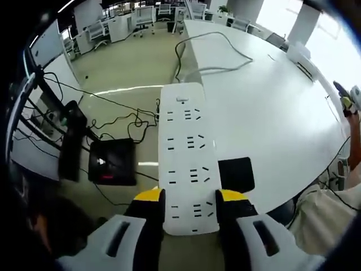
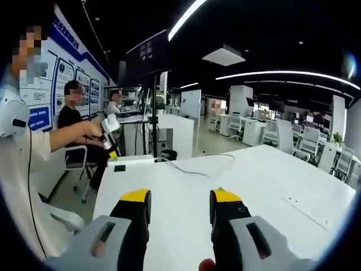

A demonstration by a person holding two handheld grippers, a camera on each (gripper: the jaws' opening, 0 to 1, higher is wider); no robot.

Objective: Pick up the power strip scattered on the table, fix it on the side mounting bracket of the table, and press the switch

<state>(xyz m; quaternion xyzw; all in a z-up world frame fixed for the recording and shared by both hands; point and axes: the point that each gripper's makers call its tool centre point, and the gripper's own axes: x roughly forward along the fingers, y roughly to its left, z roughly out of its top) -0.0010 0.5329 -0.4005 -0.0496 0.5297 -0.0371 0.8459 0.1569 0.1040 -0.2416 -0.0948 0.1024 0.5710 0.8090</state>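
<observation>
A long white power strip [image 1: 188, 158] with several socket rows is held off the table's edge, over the floor, my left gripper [image 1: 190, 197] shut on its near end. Its grey cable [image 1: 217, 69] loops away across the white table [image 1: 276, 113]. A black bracket-like block [image 1: 236, 174] sits at the table's edge just right of the strip. In the right gripper view my right gripper [image 2: 177, 206] hangs open above the table [image 2: 265, 180], nothing between its jaws. Far off at the table's left end a person's hand holds the left gripper [image 2: 110, 138] by the strip [image 2: 134, 160].
Below the table edge the floor carries a black box [image 1: 111, 162] and tangled black cables [image 1: 121, 119]. A white unit [image 1: 300, 56] lies at the table's far side. Two seated people [image 2: 73, 121] and office chairs [image 2: 313, 144] fill the background.
</observation>
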